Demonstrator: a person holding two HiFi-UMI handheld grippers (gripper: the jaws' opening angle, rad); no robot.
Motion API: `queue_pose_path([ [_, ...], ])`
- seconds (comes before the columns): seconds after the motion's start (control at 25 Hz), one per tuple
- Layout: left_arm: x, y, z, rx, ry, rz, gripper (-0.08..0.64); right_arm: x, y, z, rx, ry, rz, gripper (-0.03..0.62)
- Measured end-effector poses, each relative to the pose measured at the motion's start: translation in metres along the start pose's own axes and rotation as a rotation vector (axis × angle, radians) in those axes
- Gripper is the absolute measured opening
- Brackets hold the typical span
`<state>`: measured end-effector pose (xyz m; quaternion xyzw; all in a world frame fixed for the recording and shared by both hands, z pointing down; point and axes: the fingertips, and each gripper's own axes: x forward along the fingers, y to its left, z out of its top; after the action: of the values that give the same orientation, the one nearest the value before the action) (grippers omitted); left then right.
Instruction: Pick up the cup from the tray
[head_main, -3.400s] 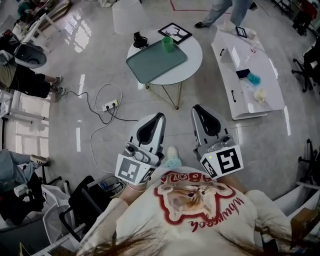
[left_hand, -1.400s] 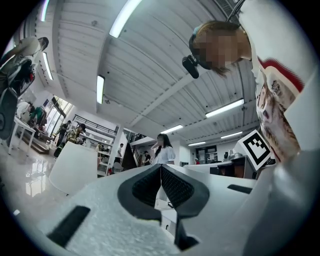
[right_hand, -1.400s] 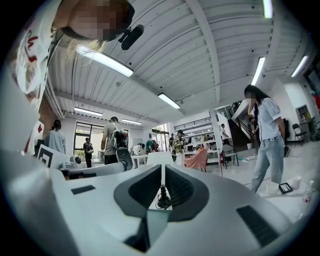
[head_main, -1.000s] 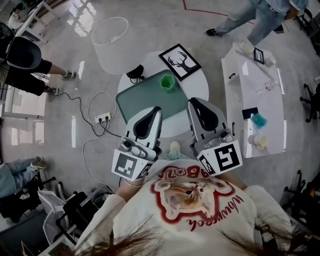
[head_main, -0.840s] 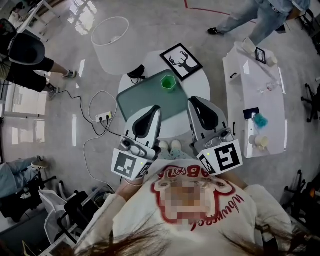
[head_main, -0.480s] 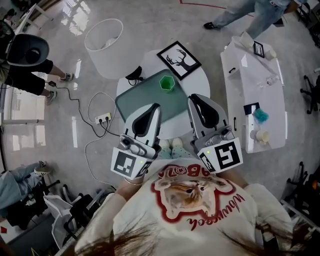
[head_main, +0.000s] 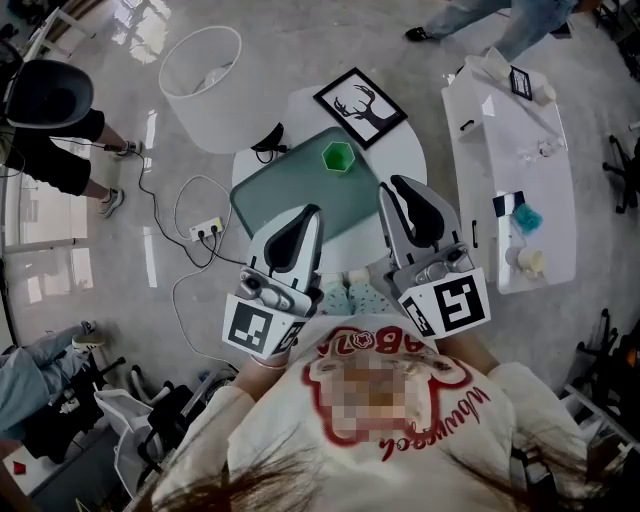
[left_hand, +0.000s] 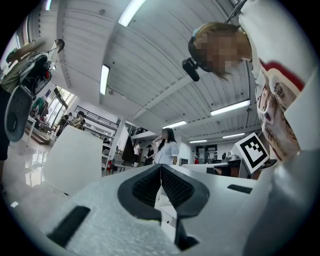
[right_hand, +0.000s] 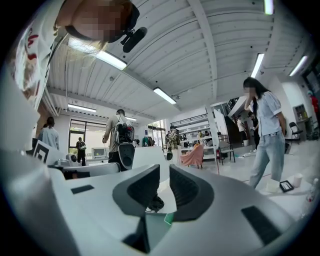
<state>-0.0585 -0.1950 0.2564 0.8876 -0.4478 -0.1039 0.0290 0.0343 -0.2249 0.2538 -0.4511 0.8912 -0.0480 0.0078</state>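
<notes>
Left gripper: jaws pressed together, empty, over the near edge of the tray; best kept back.
Cup: green, upright at the tray's far corner, ahead of both grippers, slightly nearer the right one.
Picture frame: just beyond the cup; don't overshoot into it.
Right gripper: jaws drawn together, nothing between them; I'd spread them first, then reach ahead and leftward to straddle the cup squarely.

Glossy grey floor, round white table, long white bench, white cylindrical bin, power strip.
</notes>
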Motion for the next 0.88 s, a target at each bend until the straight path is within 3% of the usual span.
queue_pose_path([
  [0.16,-0.006,0.007,-0.009,-0.033,0.016,0.018,0.014,0.006,0.001,-0.007,-0.018,0.0,-0.006,0.05],
  [0.36,-0.014,0.013,-0.013,-0.062,0.022,0.038,0.014,0.01,0.008,-0.016,-0.041,0.024,0.013,0.104],
  [0.88,-0.02,0.01,-0.019,-0.056,0.039,0.032,0.014,0.015,0.008,-0.037,-0.039,0.063,0.011,0.21],
])
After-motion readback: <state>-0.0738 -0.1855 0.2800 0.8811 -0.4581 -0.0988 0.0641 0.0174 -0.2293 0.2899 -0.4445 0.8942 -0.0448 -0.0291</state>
